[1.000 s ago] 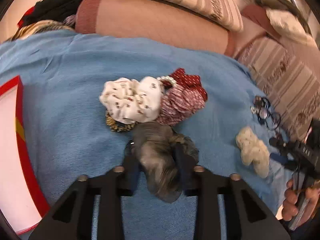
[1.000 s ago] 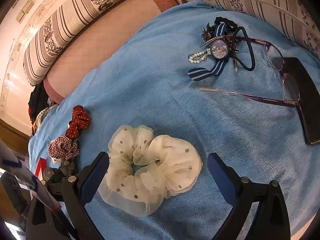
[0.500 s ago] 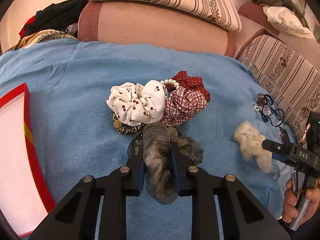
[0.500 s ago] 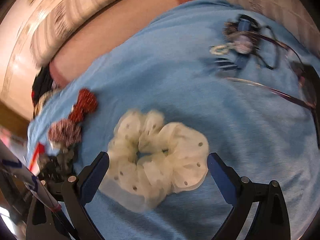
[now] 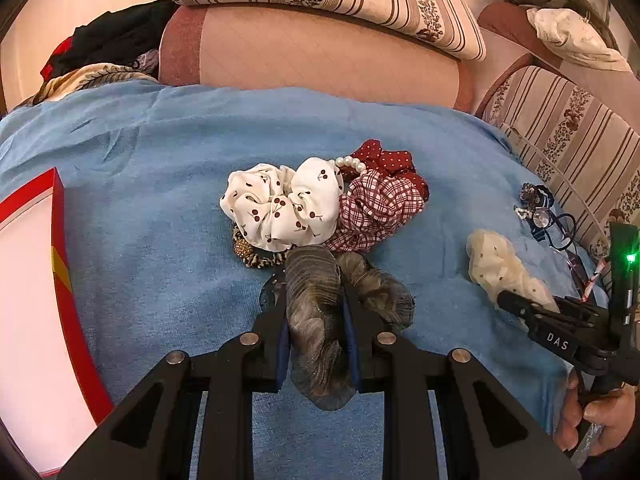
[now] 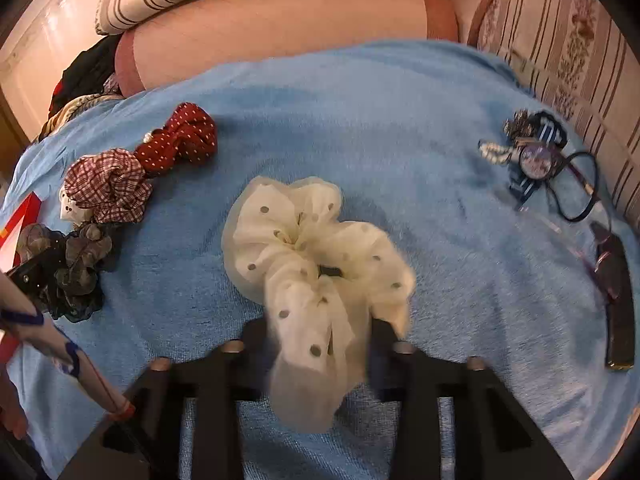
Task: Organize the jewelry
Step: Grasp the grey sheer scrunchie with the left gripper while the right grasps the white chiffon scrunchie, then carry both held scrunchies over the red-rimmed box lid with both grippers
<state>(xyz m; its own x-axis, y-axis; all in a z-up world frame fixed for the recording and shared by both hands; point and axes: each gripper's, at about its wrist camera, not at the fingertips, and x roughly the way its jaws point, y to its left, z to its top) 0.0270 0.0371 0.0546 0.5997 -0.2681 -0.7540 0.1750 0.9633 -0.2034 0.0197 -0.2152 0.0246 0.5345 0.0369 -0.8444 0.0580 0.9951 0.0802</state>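
My left gripper [image 5: 314,300] is shut on a grey-brown scrunchie [image 5: 316,320] lying on the blue towel [image 5: 160,184]. Just beyond it sit a white cherry-print scrunchie [image 5: 280,204], a red checked scrunchie [image 5: 376,208], a dark red dotted scrunchie [image 5: 392,162], a pearl bracelet [image 5: 352,165] and a leopard-print hair tie [image 5: 256,254]. My right gripper [image 6: 320,328] is shut on a cream dotted scrunchie [image 6: 308,248]; it also shows in the left wrist view [image 5: 504,268]. The grey-brown scrunchie shows at the left of the right wrist view [image 6: 72,264].
A red-edged box [image 5: 60,264] lies at the left. A small heap of jewelry with a striped ribbon [image 6: 528,156], purple glasses [image 6: 580,200] and a dark phone [image 6: 618,300] lie at the right. Sofa cushions [image 5: 320,52] rise behind the towel.
My left gripper's fingers closed on the grey-brown scrunchie. My right gripper swung left, moved onto the cream scrunchie and closed on it.
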